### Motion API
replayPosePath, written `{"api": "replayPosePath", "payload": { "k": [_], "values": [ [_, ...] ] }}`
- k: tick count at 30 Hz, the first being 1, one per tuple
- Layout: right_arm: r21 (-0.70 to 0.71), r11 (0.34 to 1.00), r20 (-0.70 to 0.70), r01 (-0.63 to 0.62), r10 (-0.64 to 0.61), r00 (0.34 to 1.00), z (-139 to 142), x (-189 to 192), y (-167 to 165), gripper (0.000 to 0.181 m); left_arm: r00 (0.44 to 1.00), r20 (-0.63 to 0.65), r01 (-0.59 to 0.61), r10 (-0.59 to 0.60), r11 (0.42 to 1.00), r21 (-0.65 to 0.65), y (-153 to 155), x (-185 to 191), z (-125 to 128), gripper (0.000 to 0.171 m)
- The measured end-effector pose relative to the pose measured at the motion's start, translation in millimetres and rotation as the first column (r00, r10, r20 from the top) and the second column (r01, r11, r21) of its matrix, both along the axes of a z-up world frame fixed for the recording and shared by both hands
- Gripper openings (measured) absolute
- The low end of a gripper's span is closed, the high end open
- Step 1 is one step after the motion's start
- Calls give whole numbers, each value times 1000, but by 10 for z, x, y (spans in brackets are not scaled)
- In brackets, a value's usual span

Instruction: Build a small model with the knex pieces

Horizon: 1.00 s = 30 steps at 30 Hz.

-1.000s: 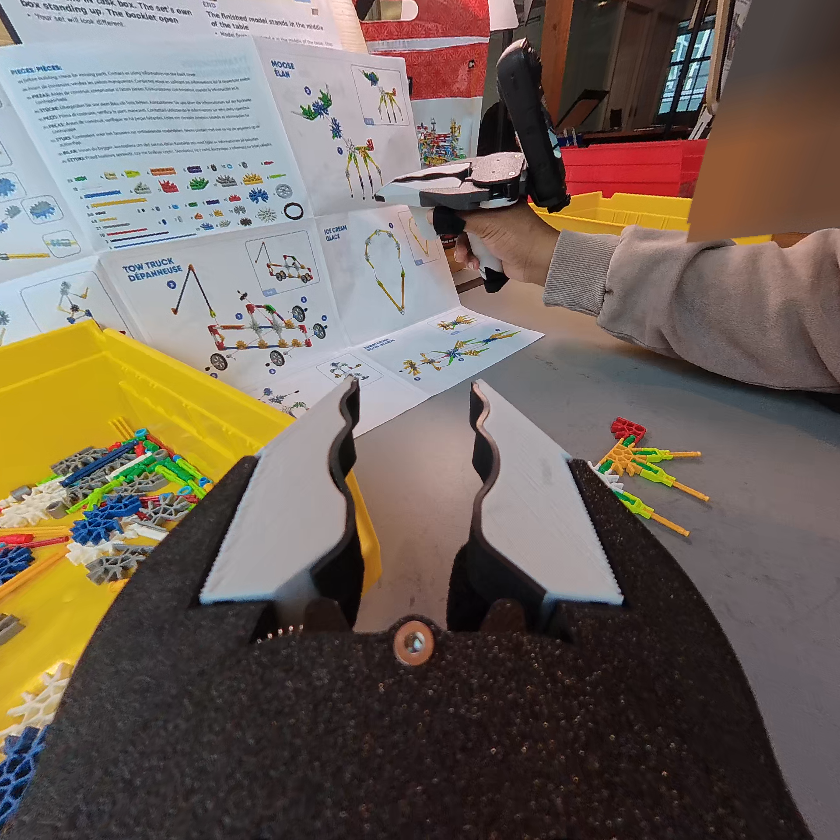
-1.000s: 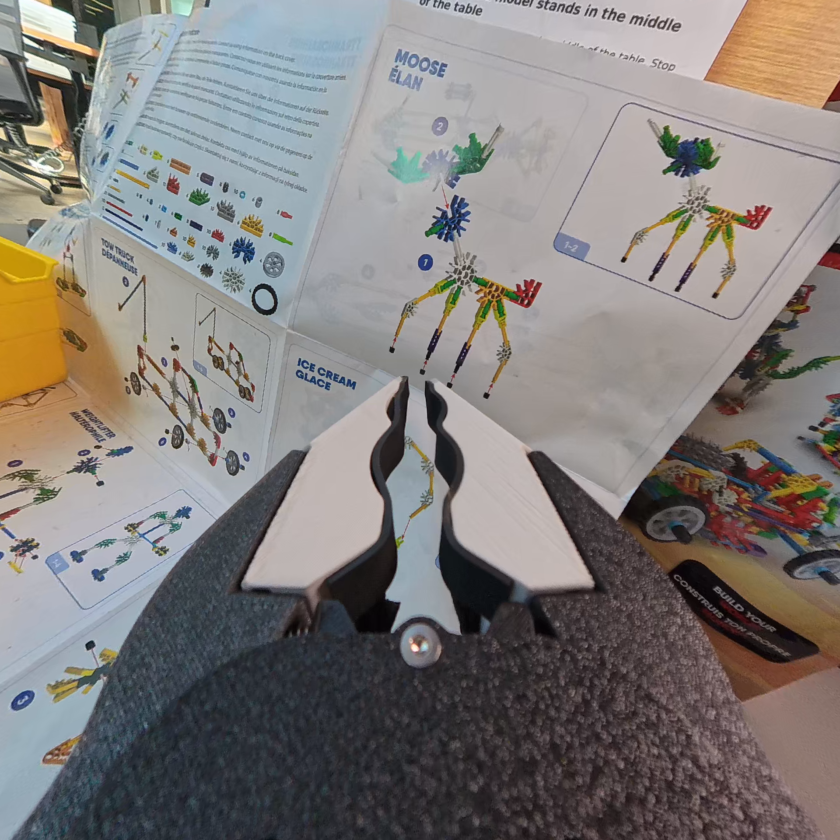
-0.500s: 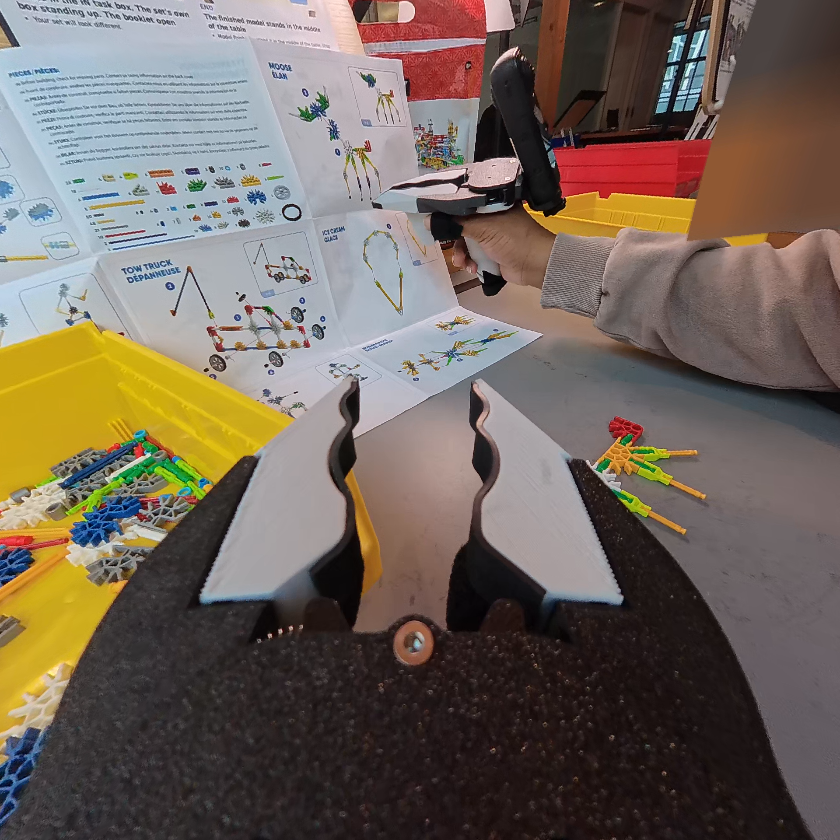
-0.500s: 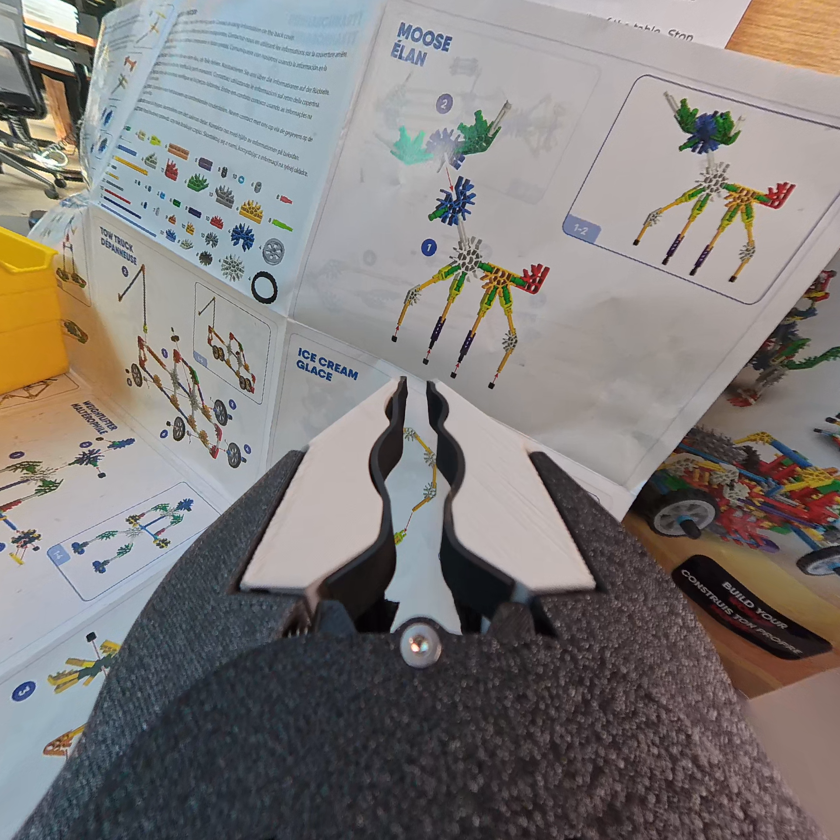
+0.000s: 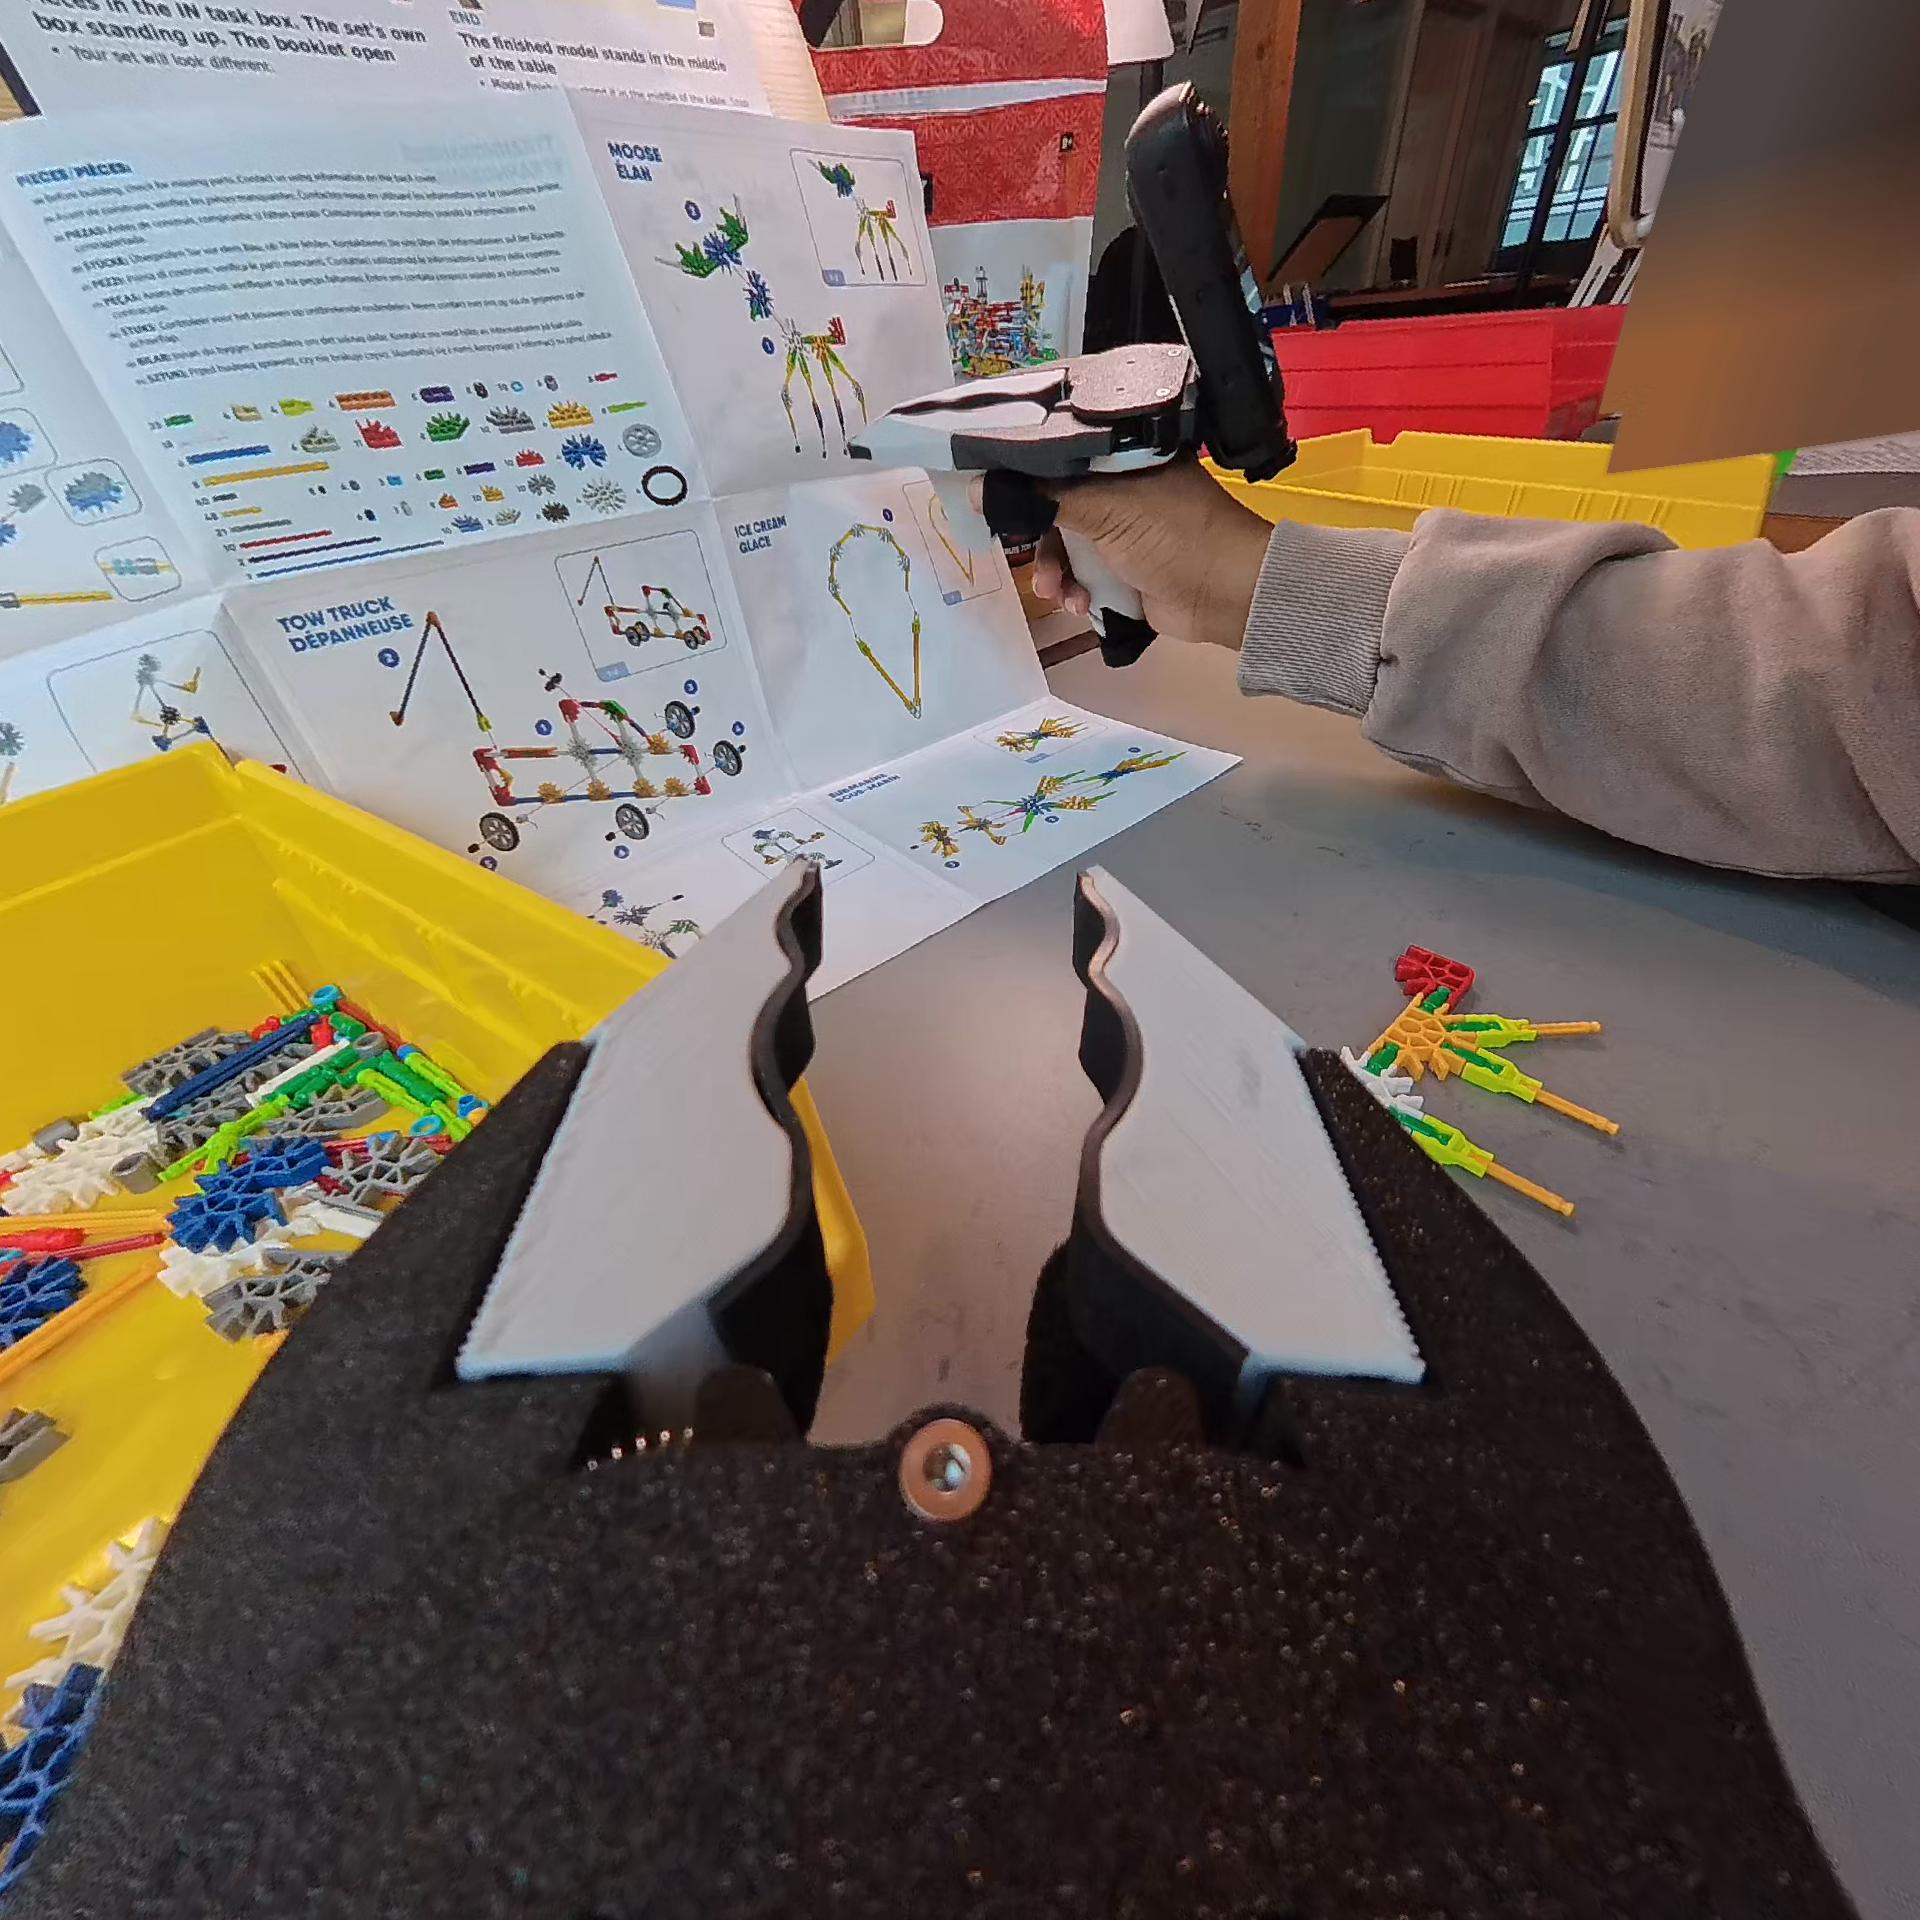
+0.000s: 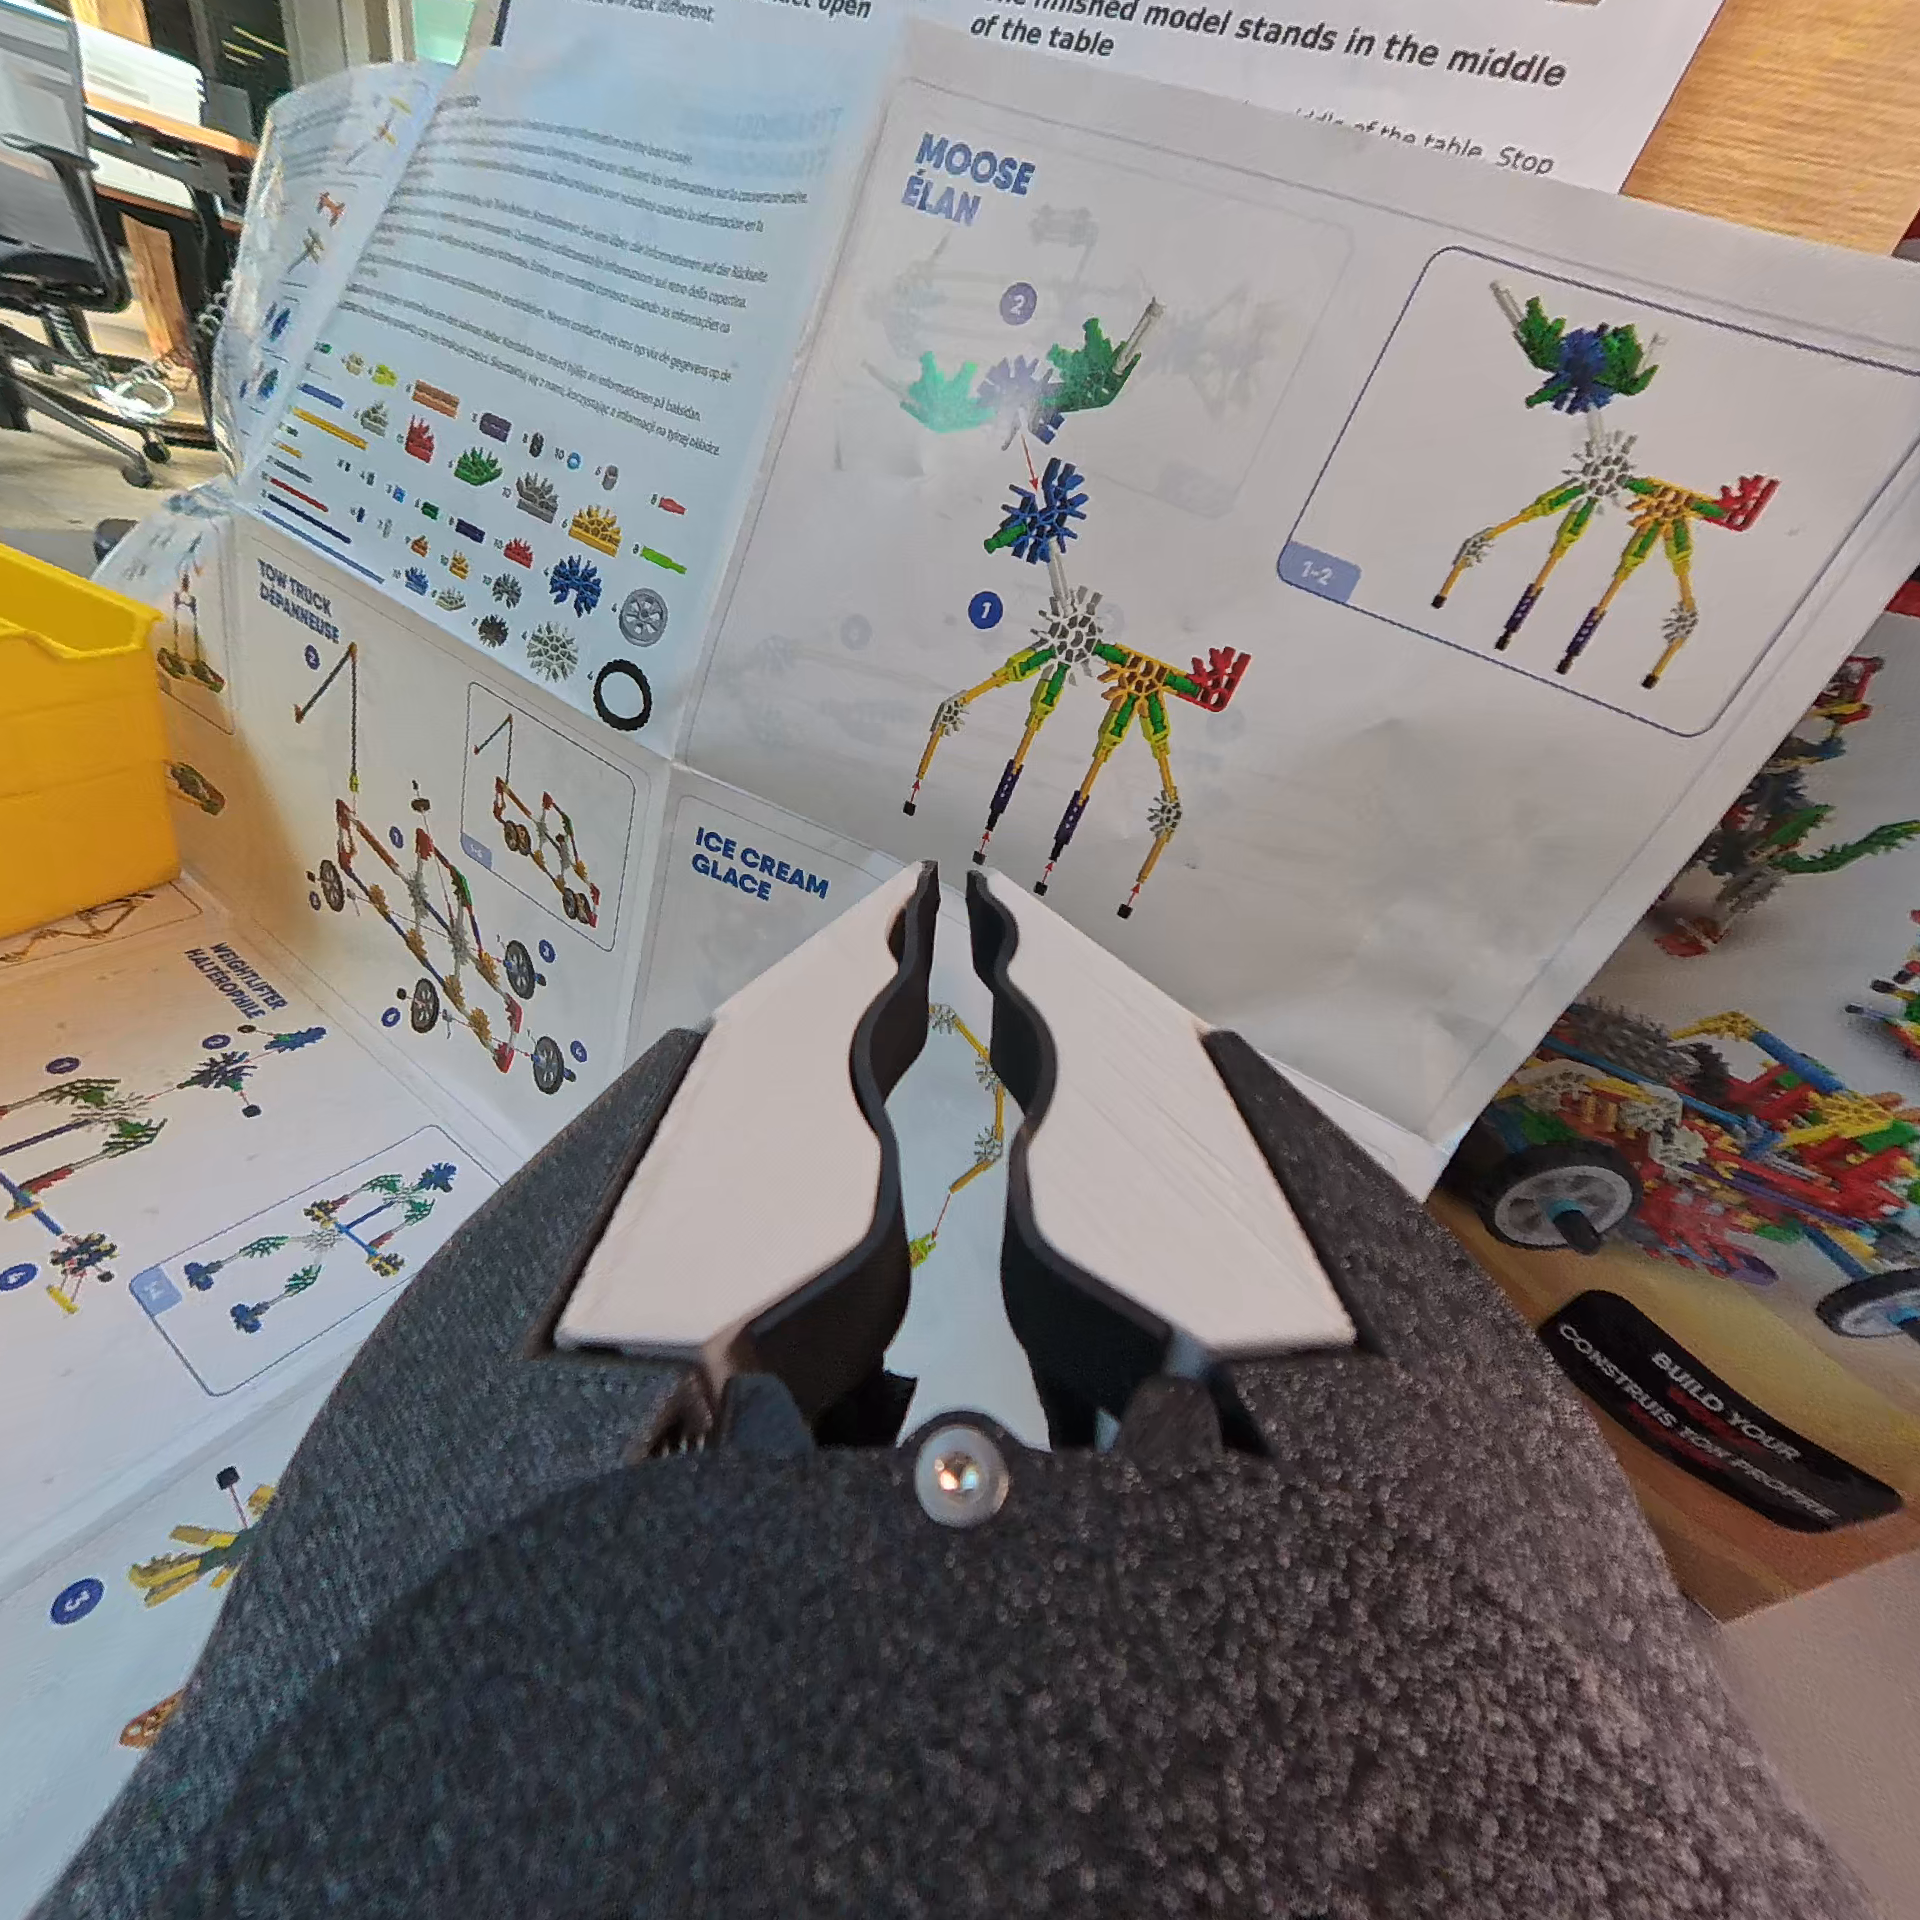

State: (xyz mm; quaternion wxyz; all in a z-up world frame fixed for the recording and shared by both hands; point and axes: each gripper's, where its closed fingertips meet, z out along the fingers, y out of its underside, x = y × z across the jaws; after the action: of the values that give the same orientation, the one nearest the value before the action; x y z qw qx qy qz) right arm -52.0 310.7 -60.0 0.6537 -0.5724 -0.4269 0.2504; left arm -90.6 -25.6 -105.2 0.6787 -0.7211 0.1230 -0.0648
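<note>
Left gripper (image 5: pixel 940 894): hovering over the grey bench (image 5: pixel 1714 1299) with its jaws standing wide apart and nothing between them; its left finger is overlapping the near corner of the yellow bin (image 5: pixel 436 935).
Right gripper (image 6: pixel 951 878): being held up in a person's hand (image 5: pixel 1153 551), pointing at the unfolded instruction sheet (image 6: pixel 1299 831); its jaws are nearly together with a thin gap showing, and gripping nothing. Whether the tips are touching the paper I cannot tell.
Yellow bin: sitting at the left on the bench, holding loose construction pieces (image 5: pixel 249 1153) in blue, grey, white, green and red.
Partly built model (image 5: pixel 1455 1070): lying flat on the bench to the right of the left gripper, apart from it; red, orange, green and yellow parts joined together.
Instruction sheet: standing propped up behind the bin, its lower panels lying on the bench.
Toy box (image 6: pixel 1714 1195): standing behind the sheet's right edge, showing a printed colourful vehicle.
</note>
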Motion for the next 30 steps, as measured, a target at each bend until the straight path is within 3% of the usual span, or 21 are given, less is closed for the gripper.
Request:
{"api": "replayPosePath", "payload": {
  "k": [15, 17, 30],
  "values": [
    [1, 1000, -107, -19, 19, 994, 231, -297, 34, 3, 999, -4, -43, 43, 999, -27, 46, -110, -82, 43],
    [-8, 1000, -63, -12, 11, 998, 142, -344, 73, 5, 998, -3, -60, 60, 998, -32, 51, -153, -95, 43],
    [64, 998, -56, -29, 33, 998, 169, -175, 97, 2, 998, 50, -25, 26, 999, -32, 57, -132, -76, 43]
  ]
}}
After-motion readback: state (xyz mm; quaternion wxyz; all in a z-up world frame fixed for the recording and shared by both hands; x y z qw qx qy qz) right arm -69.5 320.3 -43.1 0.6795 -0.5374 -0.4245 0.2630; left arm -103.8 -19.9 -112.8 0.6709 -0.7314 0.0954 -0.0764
